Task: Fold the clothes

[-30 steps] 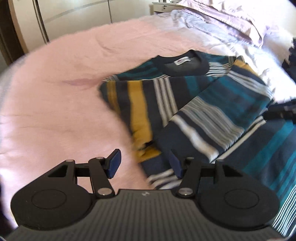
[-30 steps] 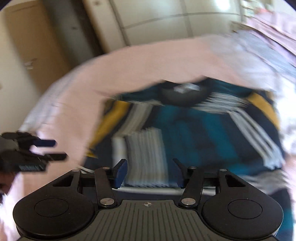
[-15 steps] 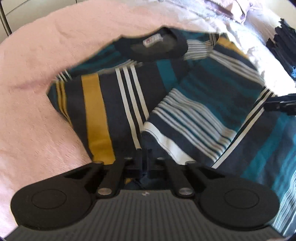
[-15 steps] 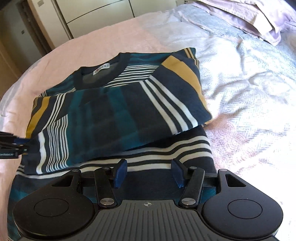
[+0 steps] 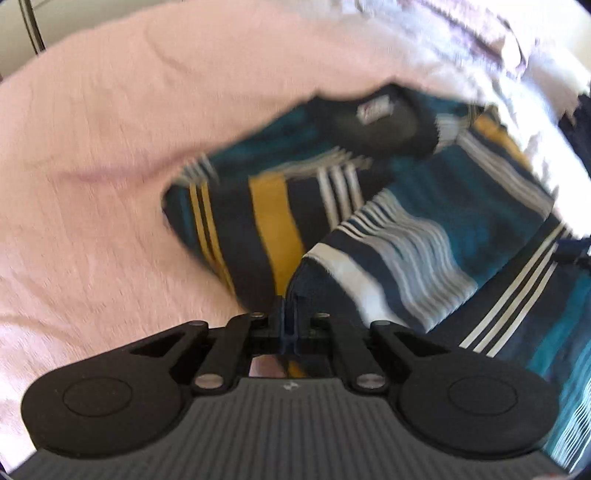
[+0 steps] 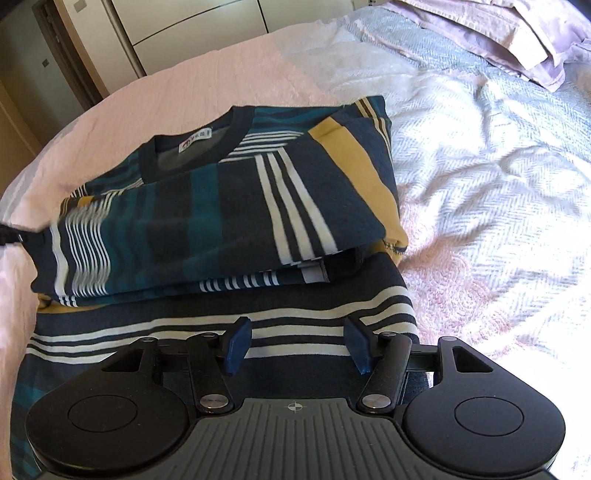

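Observation:
A striped sweater [image 6: 207,221] in navy, teal, white and mustard lies on the pink bedspread [image 5: 92,166], both sleeves folded across its chest, collar with a white label at the far end. My left gripper [image 5: 287,325] is shut on the cuff end of a sleeve [image 5: 369,266] at the sweater's left edge. The sweater also fills the right of the left wrist view [image 5: 424,206]. My right gripper [image 6: 297,345] is open and empty, just above the sweater's lower body [image 6: 221,332]. The left gripper's tip shows at the left edge of the right wrist view [image 6: 9,234].
A white-grey herringbone blanket [image 6: 498,166] covers the bed to the right of the sweater. Lilac pillows [image 6: 517,33] lie at the head. Wardrobe doors [image 6: 192,33] stand beyond the far bed edge. A dark garment [image 5: 576,125] lies at the right edge.
My left gripper closed on the sleeve cuff and has pulled back a little with it. My right gripper swung right, then moved closer over the sweater's lower body, staying open.

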The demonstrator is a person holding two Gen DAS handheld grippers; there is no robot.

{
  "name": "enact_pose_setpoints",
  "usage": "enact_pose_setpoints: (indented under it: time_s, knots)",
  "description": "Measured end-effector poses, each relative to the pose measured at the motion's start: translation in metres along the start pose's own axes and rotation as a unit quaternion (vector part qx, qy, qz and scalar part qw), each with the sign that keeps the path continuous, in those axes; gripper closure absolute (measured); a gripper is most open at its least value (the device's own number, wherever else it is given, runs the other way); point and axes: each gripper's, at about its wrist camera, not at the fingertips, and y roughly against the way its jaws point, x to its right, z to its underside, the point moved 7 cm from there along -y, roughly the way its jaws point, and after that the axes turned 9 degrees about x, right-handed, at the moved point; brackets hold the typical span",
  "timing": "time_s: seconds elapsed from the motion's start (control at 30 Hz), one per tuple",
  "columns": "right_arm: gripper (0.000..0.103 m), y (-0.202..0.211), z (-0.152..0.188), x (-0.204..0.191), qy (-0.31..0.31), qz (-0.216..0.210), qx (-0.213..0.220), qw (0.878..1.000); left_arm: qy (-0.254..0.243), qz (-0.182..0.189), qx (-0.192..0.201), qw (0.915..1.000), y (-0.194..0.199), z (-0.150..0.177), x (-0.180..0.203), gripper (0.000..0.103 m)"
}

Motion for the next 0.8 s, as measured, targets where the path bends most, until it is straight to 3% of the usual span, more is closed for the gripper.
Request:
enact_pose_setpoints:
  time_s: [0.13, 0.4, 0.47, 0.53, 0.57, 0.67, 0.8]
  knots:
    - [0.042, -0.004, -0.003, -0.002, 0.003, -0.001, -0.004, 1.000, 0.002, -0.014, 0.011, 0.9998, -0.004, 0.001, -0.007, 0.093]
    - [0.042, -0.014, -0.009, -0.005, 0.003, -0.003, -0.010, 1.000, -0.002, -0.048, 0.032, 0.9983, 0.011, -0.003, -0.021, 0.093]
    - [0.042, -0.016, -0.010, -0.006, 0.003, -0.003, -0.012, 1.000, 0.009, -0.044, 0.048, 0.9978, 0.022, -0.002, -0.018, 0.093]
    - [0.042, -0.018, -0.012, -0.007, 0.003, -0.003, -0.013, 1.000, 0.017, -0.002, 0.058, 0.9982, 0.024, 0.001, -0.005, 0.092]
    - [0.042, -0.019, -0.012, -0.008, 0.003, -0.004, -0.015, 1.000, 0.021, 0.019, 0.063, 0.9976, 0.025, 0.003, 0.002, 0.087]
    - [0.041, -0.018, -0.004, -0.010, 0.007, -0.008, -0.022, 1.000, -0.032, 0.016, 0.020, 0.9992, -0.001, 0.020, 0.018, 0.087]
    - [0.032, -0.016, 0.006, -0.014, 0.013, -0.013, -0.032, 0.999, -0.047, -0.007, 0.000, 0.9989, -0.018, 0.030, 0.019, 0.086]
